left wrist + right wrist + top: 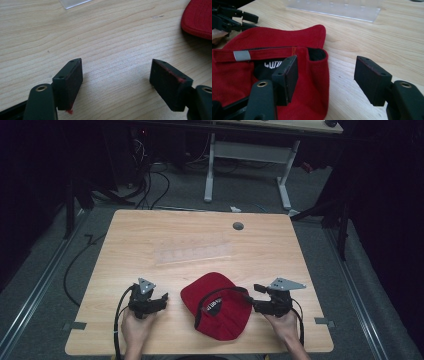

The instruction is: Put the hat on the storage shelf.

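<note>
A red cap lies upside down on the wooden table, near the front edge, with its black lining and a strap facing up. My left gripper rests on the table to the left of the cap, open, with bare wood between its jaws. The cap's brim sits a short way off to its right. My right gripper is at the cap's right edge, open, its left jaw over the cap's rim and its right jaw over bare table; its midpoint lies at the rim.
A clear plastic strip lies flat across the middle of the table, also visible as the clear strip. A round cable hole sits near the far edge. Beyond the table stand a white desk frame and floor cables.
</note>
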A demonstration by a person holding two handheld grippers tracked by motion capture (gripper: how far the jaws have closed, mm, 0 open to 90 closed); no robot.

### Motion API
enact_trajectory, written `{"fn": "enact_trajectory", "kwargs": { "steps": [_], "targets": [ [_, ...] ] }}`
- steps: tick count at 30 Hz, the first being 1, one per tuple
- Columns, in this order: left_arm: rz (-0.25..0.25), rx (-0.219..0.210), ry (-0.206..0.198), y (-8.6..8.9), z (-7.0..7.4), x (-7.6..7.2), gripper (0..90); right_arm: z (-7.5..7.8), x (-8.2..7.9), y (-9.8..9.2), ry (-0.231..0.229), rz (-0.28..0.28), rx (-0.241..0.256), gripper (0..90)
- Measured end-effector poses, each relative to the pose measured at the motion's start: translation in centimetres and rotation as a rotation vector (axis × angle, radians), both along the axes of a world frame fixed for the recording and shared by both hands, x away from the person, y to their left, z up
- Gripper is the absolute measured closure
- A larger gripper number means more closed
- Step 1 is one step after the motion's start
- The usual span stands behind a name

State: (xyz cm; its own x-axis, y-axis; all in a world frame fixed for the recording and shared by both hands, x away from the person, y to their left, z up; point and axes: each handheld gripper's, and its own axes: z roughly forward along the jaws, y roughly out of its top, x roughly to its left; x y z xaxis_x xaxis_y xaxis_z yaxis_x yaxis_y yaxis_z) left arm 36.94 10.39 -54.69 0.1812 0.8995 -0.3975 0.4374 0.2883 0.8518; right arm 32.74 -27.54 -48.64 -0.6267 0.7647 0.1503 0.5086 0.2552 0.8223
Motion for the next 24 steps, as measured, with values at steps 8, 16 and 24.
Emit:
{"fn": "enact_trajectory", "kwargs": {
  "steps": [8, 16, 24],
  "targets": [
    [0.000, 0.000, 0.000, 0.0, 0.0, 0.0, 26.8, -0.7, 1.5, 1.5, 0.013, 0.030, -0.009, 36.1],
    [0.000, 0.000, 0.000, 0.0, 0.0, 0.0, 26.7, -2.0, 2.6, 2.8, 0.068, 0.069, -0.024, 38.0],
    [0.000, 0.000, 0.000, 0.0, 0.0, 0.0, 26.7, -2.6, 3.6, 4.1, 0.095, 0.077, -0.042, 42.8]
  ]
}}
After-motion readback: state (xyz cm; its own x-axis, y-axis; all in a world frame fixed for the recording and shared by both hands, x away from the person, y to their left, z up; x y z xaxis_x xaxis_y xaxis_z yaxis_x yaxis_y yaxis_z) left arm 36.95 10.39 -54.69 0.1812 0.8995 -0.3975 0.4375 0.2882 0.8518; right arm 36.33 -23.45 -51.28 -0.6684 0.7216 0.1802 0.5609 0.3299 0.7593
